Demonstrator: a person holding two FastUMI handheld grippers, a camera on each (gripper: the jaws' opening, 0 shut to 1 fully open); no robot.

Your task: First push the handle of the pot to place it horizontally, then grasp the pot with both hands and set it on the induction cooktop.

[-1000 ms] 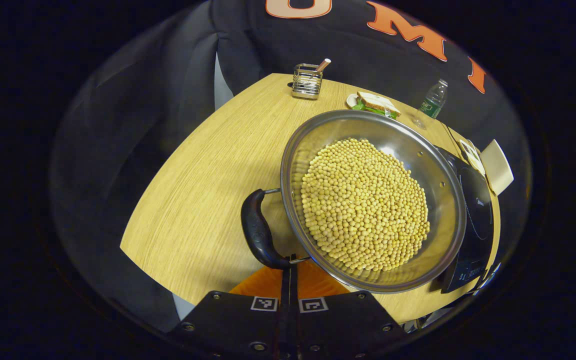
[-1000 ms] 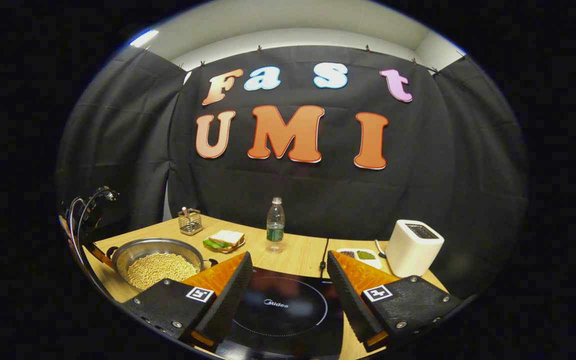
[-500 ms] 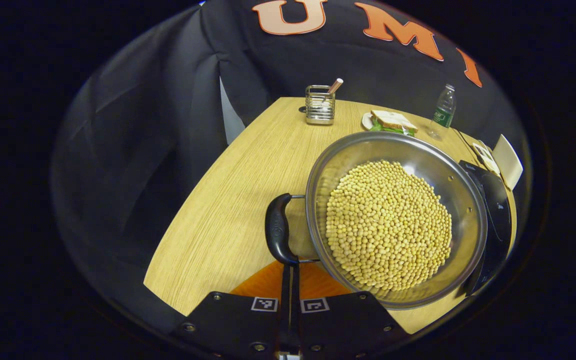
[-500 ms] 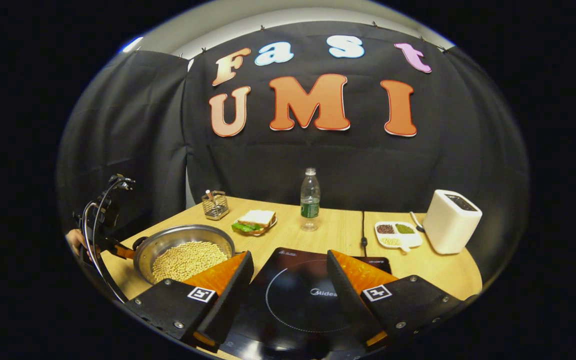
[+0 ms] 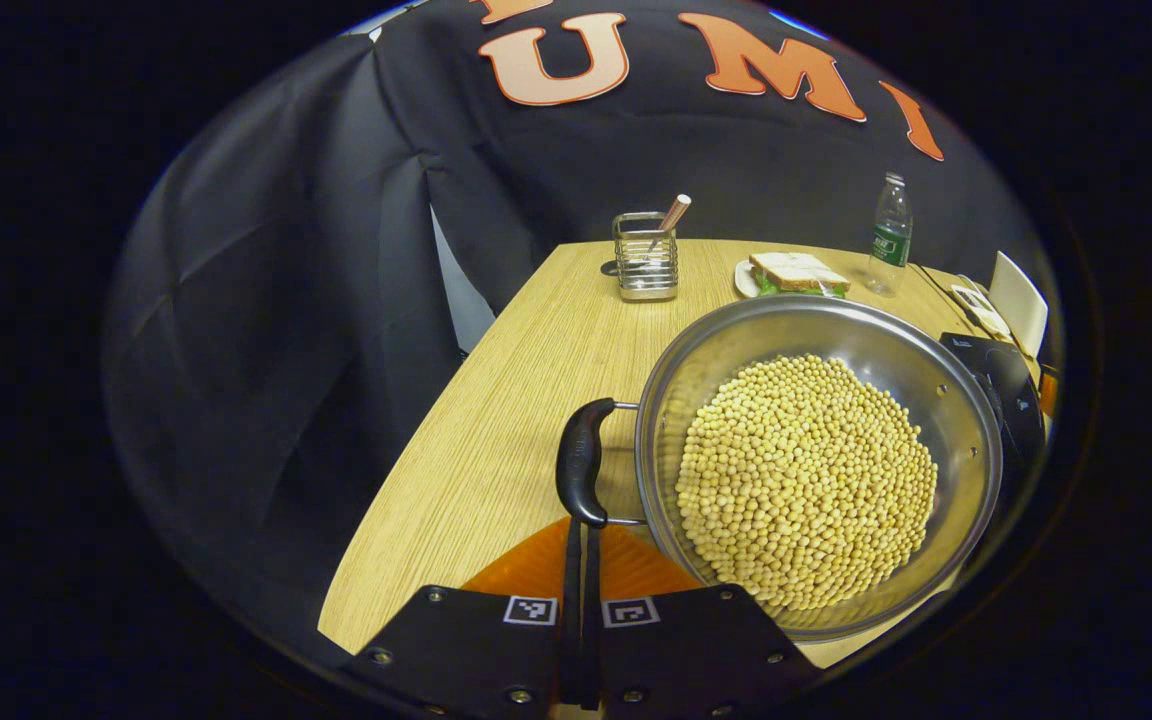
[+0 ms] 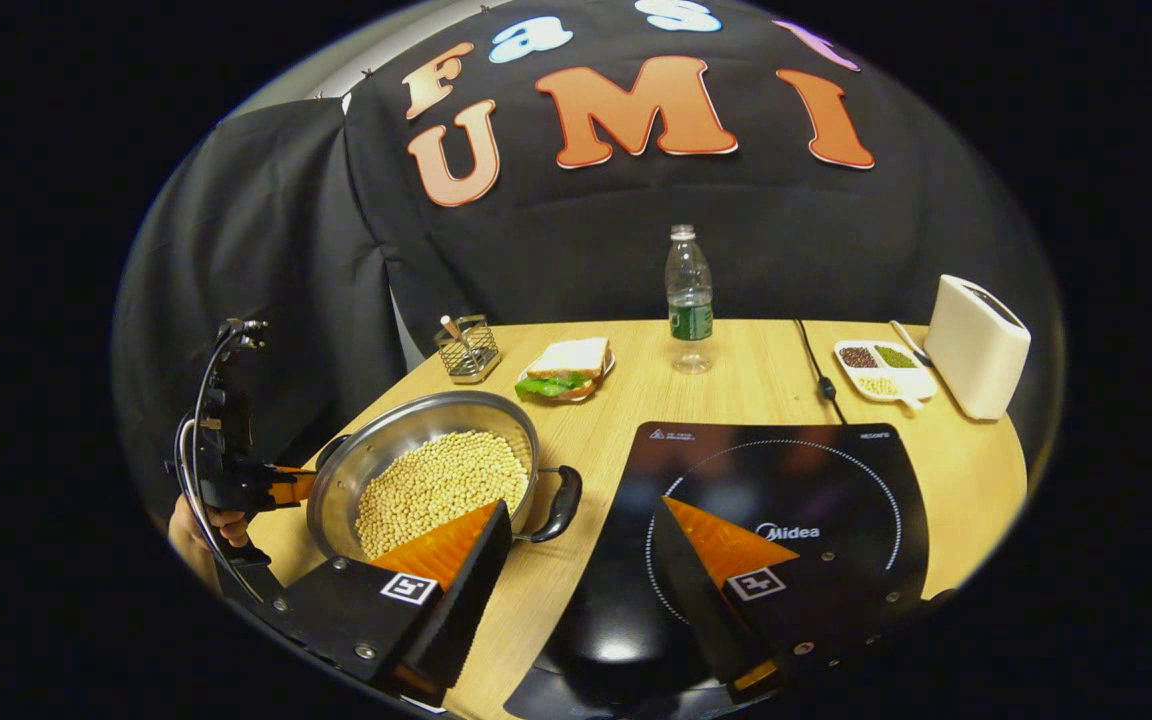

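left gripper (image 5: 581, 560) low in the left gripper view, fingers pressed together with nothing between them, tips right at the near end of the pot's black side handle (image 5: 578, 475); contact cannot be told for sure. the handle lies flat, level with the table. pot (image 5: 956, 400) sits on the wooden table (image 5: 496, 440), filled with yellow beans (image 5: 806, 480), its far rim just beside the black cooktop (image 5: 1011, 385). in the right gripper view the right gripper (image 6: 576, 560) hangs with fingers spread wide apart, holding nothing, one finger over the pot's near rim, the other over the cooktop (image 6: 836, 480). the pot's other handle (image 6: 561, 505) sticks out toward the cooktop, in the gap between the two fingers. at the left edge of this view the left gripper (image 6: 281, 487) meets the pot's far side, a hand (image 6: 221, 522) behind it. farther back: wire holder (image 5: 644, 255), sandwich on a plate (image 6: 566, 368), water bottle (image 6: 688, 300), divided dish (image 6: 881, 368), white toaster (image 6: 976, 345).
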